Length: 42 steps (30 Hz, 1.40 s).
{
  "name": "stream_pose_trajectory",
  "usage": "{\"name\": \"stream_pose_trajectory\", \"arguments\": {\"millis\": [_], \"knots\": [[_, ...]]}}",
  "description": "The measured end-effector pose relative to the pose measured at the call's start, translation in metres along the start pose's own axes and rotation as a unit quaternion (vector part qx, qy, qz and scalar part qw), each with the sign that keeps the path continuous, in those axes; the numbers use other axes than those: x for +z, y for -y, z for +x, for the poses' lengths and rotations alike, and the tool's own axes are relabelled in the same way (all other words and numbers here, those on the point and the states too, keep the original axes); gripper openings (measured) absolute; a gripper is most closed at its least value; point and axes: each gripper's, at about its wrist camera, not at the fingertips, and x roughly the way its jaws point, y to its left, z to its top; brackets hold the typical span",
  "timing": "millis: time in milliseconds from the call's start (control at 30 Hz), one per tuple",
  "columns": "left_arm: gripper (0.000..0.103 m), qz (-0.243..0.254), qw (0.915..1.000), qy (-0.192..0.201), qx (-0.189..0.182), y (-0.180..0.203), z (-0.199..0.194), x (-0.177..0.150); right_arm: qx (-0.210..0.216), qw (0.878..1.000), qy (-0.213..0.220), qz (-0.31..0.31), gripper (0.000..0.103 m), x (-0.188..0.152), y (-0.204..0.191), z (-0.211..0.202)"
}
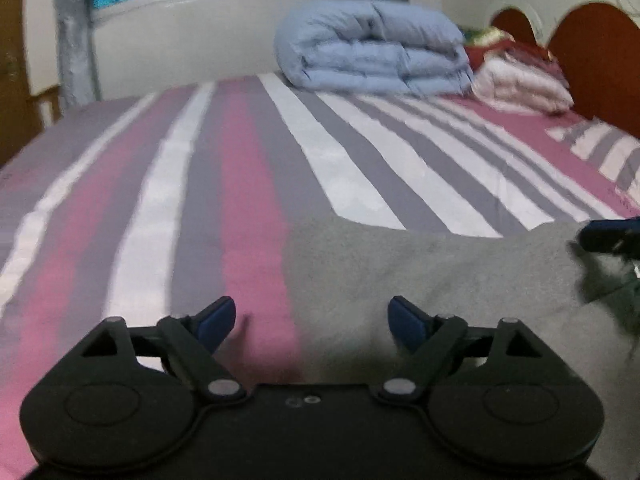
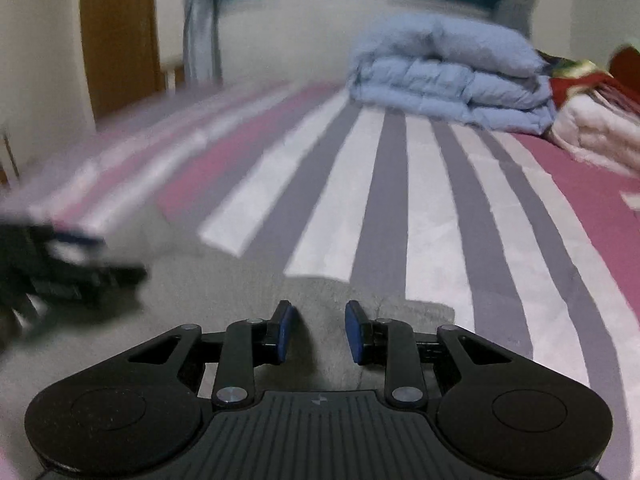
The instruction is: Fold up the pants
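Note:
Grey pants lie flat on the striped bed, filling the lower right of the left wrist view. My left gripper hovers over their left edge, jaws wide open and nothing between the blue pads. In the right wrist view the pants spread below and to the left. My right gripper hangs above their far edge, its pads a narrow gap apart with only flat cloth showing beneath. Each gripper shows in the other's view: the right gripper at the right edge, the left gripper blurred at the left.
The bed sheet has pink, grey and white stripes. A folded light-blue duvet and pink and red bedding sit at the far side by a reddish headboard. A wall, a window and a curtain stand behind.

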Motion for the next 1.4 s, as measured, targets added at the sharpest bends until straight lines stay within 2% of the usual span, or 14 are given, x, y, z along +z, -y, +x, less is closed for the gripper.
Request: {"name": "stream_pose_trajectory", "arguments": {"millis": [33,100,133,167,367,533,600,667,933,1067,1167,1200,1300,1400], "knots": [[0.081,-0.005,0.9999,0.011,0.004,-0.004,-0.011,-0.006,-0.005,1.000,0.014,0.012,0.032,-0.002,0.006,-0.010],[0.087,-0.020,0.9994,0.029,0.001,-0.011,-0.031,-0.019,0.008,0.998,0.038,0.047,0.051,-0.014,0.025,-0.034],[0.088,-0.032,0.9989,0.033,-0.004,-0.015,-0.039,-0.026,0.018,0.996,0.047,0.067,0.069,-0.022,0.034,-0.045],[0.088,-0.044,0.9983,0.036,-0.012,-0.019,-0.046,-0.033,0.026,0.995,0.052,0.085,0.074,-0.031,0.043,-0.055],[0.086,-0.118,0.9900,0.017,-0.075,-0.037,-0.054,-0.057,0.076,0.971,0.027,0.225,0.074,-0.080,0.091,-0.080],[0.076,-0.179,0.9730,-0.010,-0.145,-0.053,-0.039,-0.063,0.136,0.936,0.000,0.325,0.074,-0.100,0.123,-0.072],[0.075,-0.185,0.9702,-0.016,-0.155,-0.056,-0.034,-0.066,0.156,0.921,0.001,0.358,0.074,-0.103,0.140,-0.070],[0.074,-0.196,0.9665,-0.020,-0.164,-0.059,-0.030,-0.068,0.167,0.914,0.000,0.370,0.074,-0.102,0.148,-0.067],[0.064,-0.244,0.9439,-0.028,-0.221,-0.069,-0.018,-0.073,0.186,0.907,-0.012,0.379,0.074,-0.100,0.159,-0.055],[0.064,-0.270,0.9179,-0.045,-0.287,-0.074,-0.003,-0.076,0.208,0.902,-0.036,0.376,0.074,-0.100,0.154,-0.046],[0.063,-0.297,0.8940,-0.057,-0.330,-0.078,0.013,-0.079,0.224,0.901,-0.054,0.368,0.074,-0.095,0.156,-0.037],[0.056,-0.302,0.8876,-0.061,-0.342,-0.078,0.020,-0.078,0.231,0.899,-0.056,0.368,0.074,-0.094,0.157,-0.033],[0.030,-0.308,0.8817,-0.077,-0.349,-0.073,0.037,-0.077,0.235,0.904,-0.067,0.351,0.073,-0.087,0.153,-0.020],[0.021,-0.323,0.8702,-0.073,-0.365,-0.076,0.044,-0.082,0.234,0.910,-0.070,0.337,0.067,-0.081,0.146,-0.014]]}}
